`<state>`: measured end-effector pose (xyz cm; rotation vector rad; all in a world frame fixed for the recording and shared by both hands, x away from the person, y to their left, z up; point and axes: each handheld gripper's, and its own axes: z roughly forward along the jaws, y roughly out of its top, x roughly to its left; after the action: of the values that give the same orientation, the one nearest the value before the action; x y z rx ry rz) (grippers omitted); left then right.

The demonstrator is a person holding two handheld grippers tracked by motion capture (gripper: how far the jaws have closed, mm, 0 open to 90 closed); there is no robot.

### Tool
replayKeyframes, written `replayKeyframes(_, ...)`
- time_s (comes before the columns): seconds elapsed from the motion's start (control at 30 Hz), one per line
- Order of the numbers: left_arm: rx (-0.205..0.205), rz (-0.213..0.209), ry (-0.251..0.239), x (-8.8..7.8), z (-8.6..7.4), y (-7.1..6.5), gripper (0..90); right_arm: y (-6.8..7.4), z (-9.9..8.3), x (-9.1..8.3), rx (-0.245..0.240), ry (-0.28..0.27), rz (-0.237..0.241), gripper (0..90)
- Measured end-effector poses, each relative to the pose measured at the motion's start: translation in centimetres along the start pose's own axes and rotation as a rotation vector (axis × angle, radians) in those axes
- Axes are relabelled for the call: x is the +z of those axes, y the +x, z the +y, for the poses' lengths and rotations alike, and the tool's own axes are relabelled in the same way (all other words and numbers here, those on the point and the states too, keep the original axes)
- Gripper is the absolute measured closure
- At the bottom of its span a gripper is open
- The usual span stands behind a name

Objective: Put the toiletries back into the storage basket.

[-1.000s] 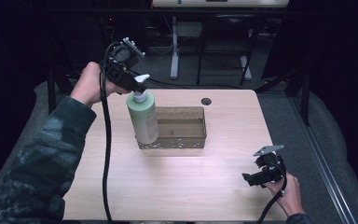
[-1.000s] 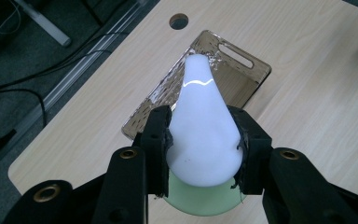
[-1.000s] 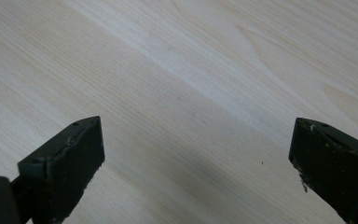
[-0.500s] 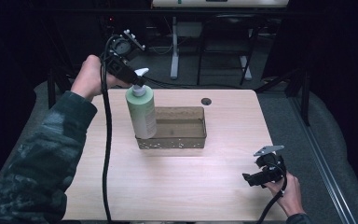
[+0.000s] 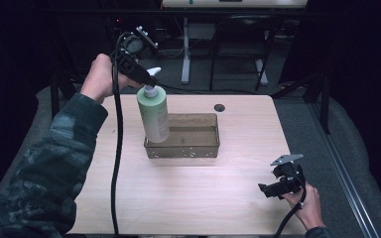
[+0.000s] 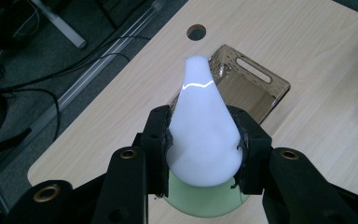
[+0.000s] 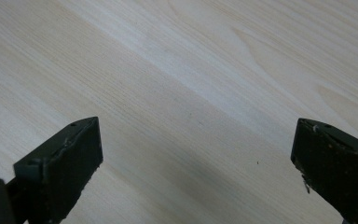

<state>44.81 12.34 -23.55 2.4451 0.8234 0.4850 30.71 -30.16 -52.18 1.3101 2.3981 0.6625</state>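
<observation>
A pale green pump bottle (image 5: 153, 113) with a white pump head (image 6: 202, 121) hangs upright over the left end of a clear brown bin (image 5: 188, 139). My left gripper (image 5: 148, 78) is shut on the pump head, its black jaws pressing both sides of it, as the left gripper view shows (image 6: 200, 149). The bottle's base is level with the bin's left rim; whether it touches I cannot tell. My right gripper (image 5: 267, 190) rests low at the table's front right, its jaws wide open over bare wood (image 7: 193, 158).
The light wooden table (image 5: 193, 198) has a round cable hole (image 5: 220, 107) behind the bin. A black cable (image 5: 114, 163) hangs from the left gripper across the table's left side. Dark floor, cables and table legs lie beyond the far edge.
The left gripper has lifted the bottle slightly and carried it a little toward the far side, over the bin's left end. The right gripper has stayed put.
</observation>
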Motion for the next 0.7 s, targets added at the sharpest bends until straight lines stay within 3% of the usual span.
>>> replayKeyframes(0.33,-0.007,0.019,0.021,0.7,0.0,0.4,62.8,0.0,0.0,-0.1,-0.005,-0.003,-0.002,2.3)
replayKeyframes(0.7,-0.02,0.035,0.013,1.3,0.1,0.9,62.9,0.0,0.0,-0.2,-0.003,-0.011,-0.005,2.6)
